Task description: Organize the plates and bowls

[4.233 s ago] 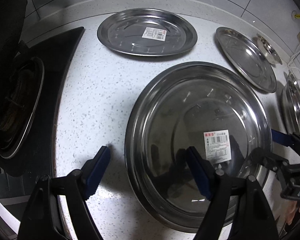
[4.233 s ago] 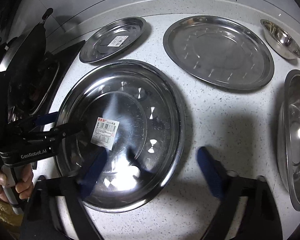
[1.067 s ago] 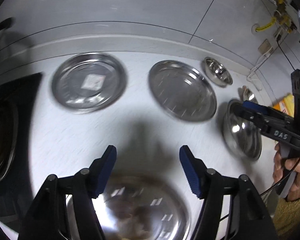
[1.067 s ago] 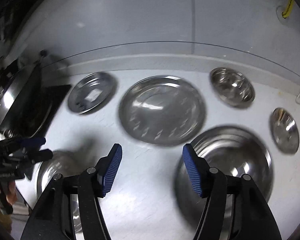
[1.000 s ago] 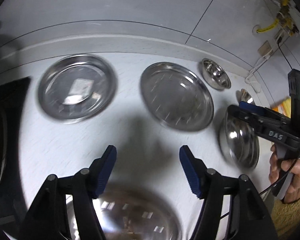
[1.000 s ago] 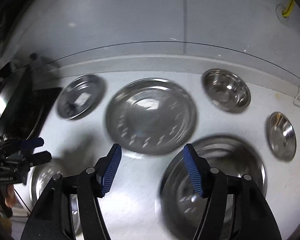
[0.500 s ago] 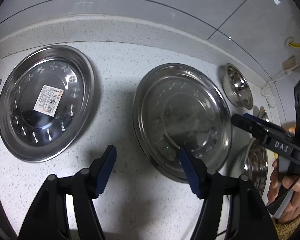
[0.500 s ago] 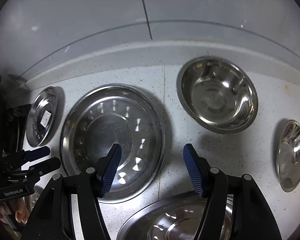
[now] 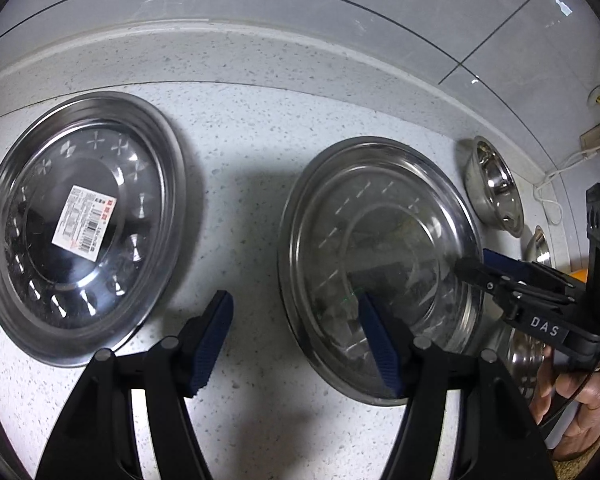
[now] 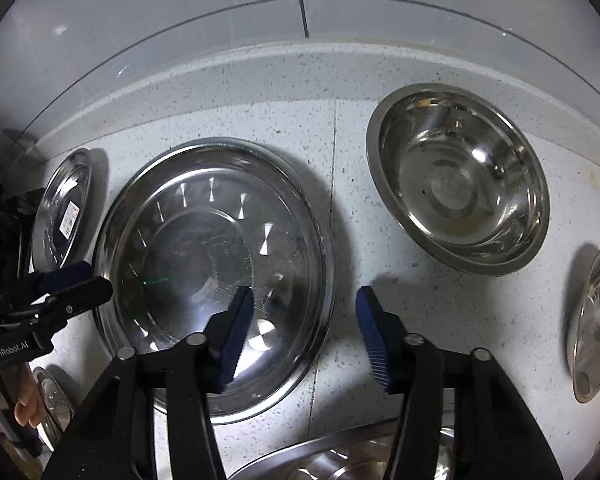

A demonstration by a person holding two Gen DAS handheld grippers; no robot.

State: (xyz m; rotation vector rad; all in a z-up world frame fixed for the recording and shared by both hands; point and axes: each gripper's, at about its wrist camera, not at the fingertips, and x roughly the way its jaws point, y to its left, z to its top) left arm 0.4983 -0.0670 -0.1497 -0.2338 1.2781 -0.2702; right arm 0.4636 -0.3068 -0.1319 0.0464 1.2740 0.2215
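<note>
The right hand-held gripper hangs steeply over the speckled surface with its jaws half apart, and they have just been closing; the near right rim of the middle plate lies between the two pads, but I cannot tell that either pad presses on it yet, so I judge it as not gripped; the left hand-held gripper stands wide and holds nothing, its right pad over the left part of the same plate and its left pad over bare surface; so both grippers flank one plate from opposite sides, and the right one seems nearer to a grip; the plate is round, so it has no long axis, and only the thin rim matters for the closing; just behind the right gripper there is free surface, then the bowl stands apart near the back ledge; on the far left the labelled plate lies apart, with a strip of open surface between; a larger dish lies close below, so the room for lifting is mainly upward.
</note>
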